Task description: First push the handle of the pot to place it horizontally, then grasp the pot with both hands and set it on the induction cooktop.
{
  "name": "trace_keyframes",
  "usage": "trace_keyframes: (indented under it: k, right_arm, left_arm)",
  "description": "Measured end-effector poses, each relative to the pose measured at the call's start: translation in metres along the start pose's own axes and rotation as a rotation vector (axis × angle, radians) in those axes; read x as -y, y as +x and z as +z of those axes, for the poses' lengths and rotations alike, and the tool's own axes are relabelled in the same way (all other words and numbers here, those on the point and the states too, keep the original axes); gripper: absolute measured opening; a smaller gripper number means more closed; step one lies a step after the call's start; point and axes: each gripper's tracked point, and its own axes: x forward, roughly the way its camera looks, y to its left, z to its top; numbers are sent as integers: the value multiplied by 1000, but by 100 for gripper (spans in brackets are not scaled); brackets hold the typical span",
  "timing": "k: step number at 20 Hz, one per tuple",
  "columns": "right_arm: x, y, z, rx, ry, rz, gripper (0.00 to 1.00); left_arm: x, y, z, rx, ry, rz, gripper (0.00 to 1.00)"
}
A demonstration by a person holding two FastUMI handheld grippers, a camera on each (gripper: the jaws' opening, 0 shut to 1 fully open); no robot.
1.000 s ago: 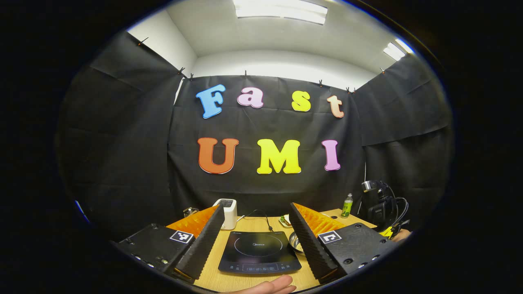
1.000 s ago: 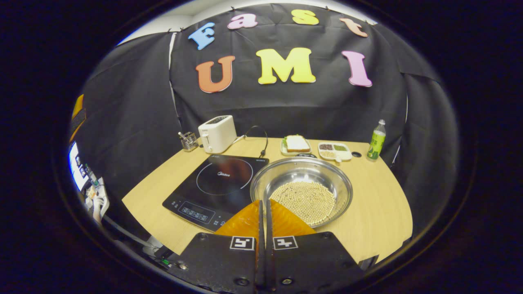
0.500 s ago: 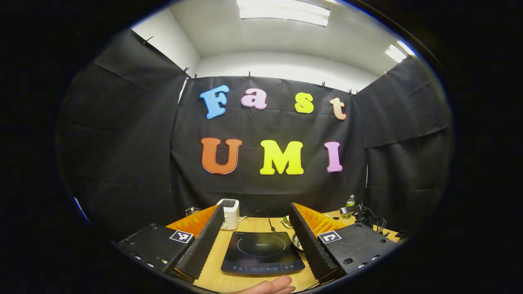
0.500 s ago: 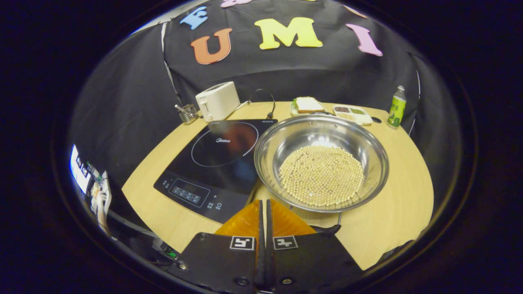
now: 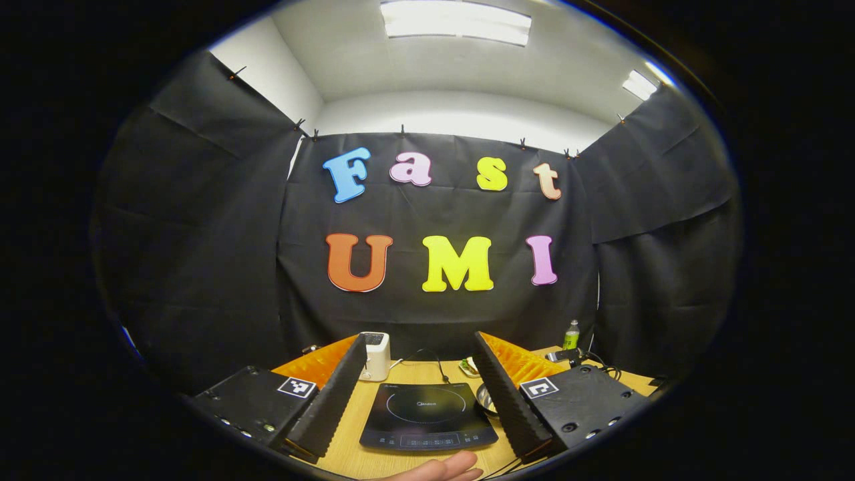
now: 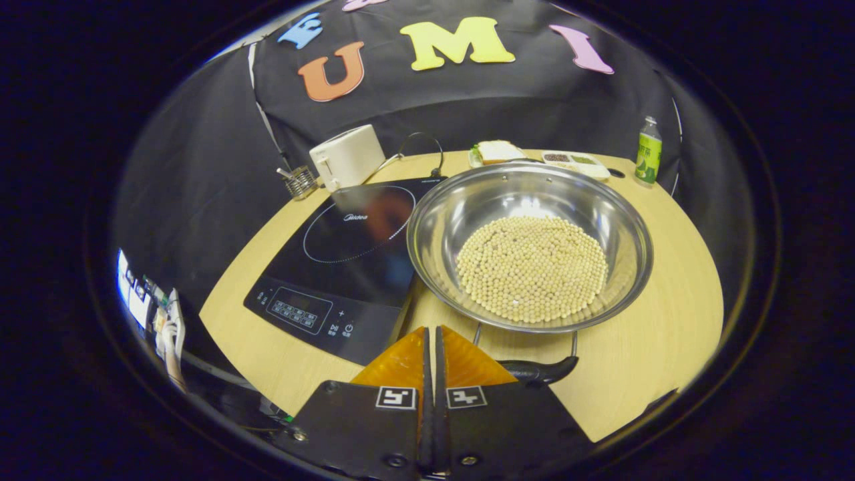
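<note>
In your right gripper view, the round steel pot [image 6: 530,244] holding pale beads [image 6: 532,267] is sitting on the wooden table [image 6: 668,321], just right of the flat black induction cooktop [image 6: 340,257]. Behind the cooktop, the white toaster [image 6: 346,157] is standing; behind the pot, the sandwich plate [image 6: 495,152] is lying, with the green bottle [image 6: 646,151] farther right.

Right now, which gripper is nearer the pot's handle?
Right. The right gripper, shut, sits just beside the pot's handle at the near rim. The left gripper, open, hangs back over the induction cooktop.
</note>
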Motion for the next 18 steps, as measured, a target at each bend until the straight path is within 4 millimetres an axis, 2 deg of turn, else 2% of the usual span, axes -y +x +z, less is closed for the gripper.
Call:
trace_keyframes:
  k: [2,5,7,8,14,15,16,18]
  right_arm:
    - [-2,-1,-1,1,16,13,4]
    - [1,0,-1,13,10,13,4]
    - [3,-3,-4,16,11,12,0]
    - [6,-5,-6,12,8,6,4]
    - [29,-13,-10,19,-15,-34,4]
    - [32,-14,-9,20,-18,-39,0]
    - [36,-14,-10,20,-18,-43,4]
    - [45,-17,-10,24,0,-52,4]
  left_arm:
    - [4,-1,0,0,-9,-10,95]
    - [-5,1,-5,-7,-10,23,95]
    - [-7,-1,-9,-16,-11,35,95]
    - [-6,0,-11,-21,-15,32,95]
    - [-20,-10,-10,-3,-20,75,95]
    - [-19,-11,-10,-1,-19,75,95]
    - [-19,-12,-11,-1,-20,71,95]
    - [-17,-13,-9,2,-22,64,95]
